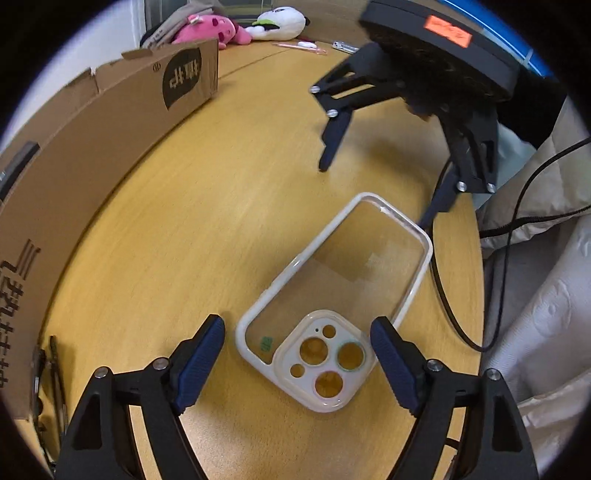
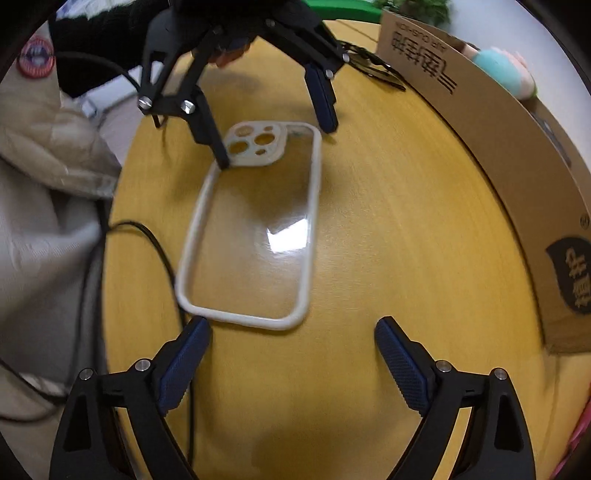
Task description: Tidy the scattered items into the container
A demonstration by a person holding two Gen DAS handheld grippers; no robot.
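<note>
Two wrist views of a wooden bench [image 1: 229,206] taken from opposite ends of a clear phone case [image 1: 332,295]. The phone case lies flat on the bench with its white rim up; its camera cut-out block sits at the end nearest the left hand-held gripper [image 1: 297,363].

Left wrist view — the left hand-held gripper stands wide open, pointing steeply down. Its blue pads flank the camera end of the phone case: the right-hand pad [image 1: 393,363] overlaps the rim in this view, though contact cannot be confirmed, while the other pad stands clear beside the case. The pads do not press on it. The right hand-held gripper [image 1: 373,195] appears across the case, also open, one fingertip well clear over bare wood, the other close to the far corner of the rim.

Right wrist view — the right hand-held gripper [image 2: 293,363] is open with nothing between its pads; the plain end of the phone case [image 2: 255,236] lies just ahead of them, nearer the left-hand pad [image 2: 184,363]. The left hand-held gripper [image 2: 279,146] straddles the camera end, one fingertip at the rim and the other just outside the opposite rim.

A cardboard box [image 1: 92,155] stands along one side of the bench, apart from the case. A black cable [image 2: 155,243] runs over the bench edge on the other side. Plush toys [image 1: 221,31] lie at the far end of the bench. Motion blur softens fine detail in both views.
</note>
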